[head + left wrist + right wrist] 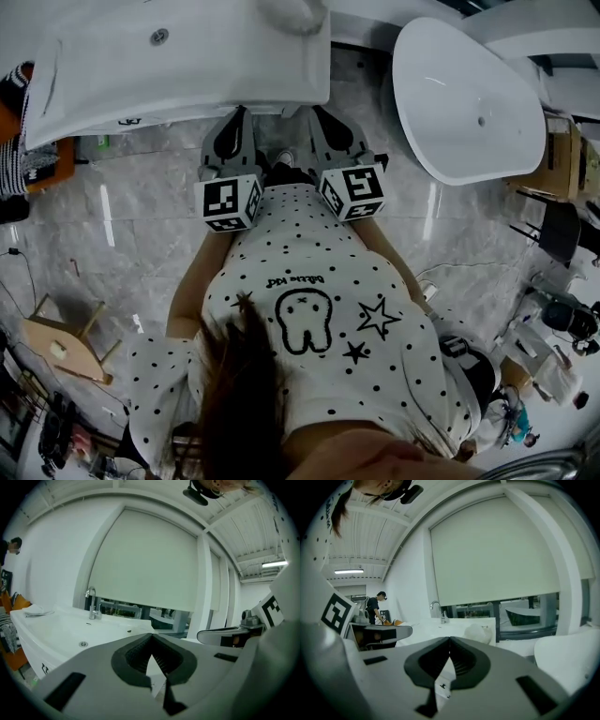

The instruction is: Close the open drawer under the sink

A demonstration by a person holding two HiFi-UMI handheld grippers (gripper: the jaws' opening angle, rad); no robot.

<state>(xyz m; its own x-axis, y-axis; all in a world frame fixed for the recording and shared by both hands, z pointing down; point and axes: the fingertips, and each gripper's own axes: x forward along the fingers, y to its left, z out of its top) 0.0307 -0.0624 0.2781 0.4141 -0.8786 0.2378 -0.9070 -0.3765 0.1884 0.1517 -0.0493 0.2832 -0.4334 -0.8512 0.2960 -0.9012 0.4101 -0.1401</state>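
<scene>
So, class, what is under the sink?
Only grey floor, and the left tongs and right tongs, both shut, at the front edge of the sink. The sink covers whatever lies beneath; no drawer shows.

Dotted shirt (pixel 309 281), maybe tooth print; grey left tool (pixel 151 636)

The closed left tool (pixel 151 639) points over the white sink (pixel 61 630).

Glossy white ceramic rectangular sink (pixel 187 56) at eleven o'clock. Polished grey marble-look floor (pixel 141 206). Shiny chrome tap (pixel 91 603). Matt grey plastic left gripper (pixel 151 638) with ribbed black rubbery pads (pixel 165 662). Pale bare-wood stool (pixel 61 342) at eight o'clock.
</scene>
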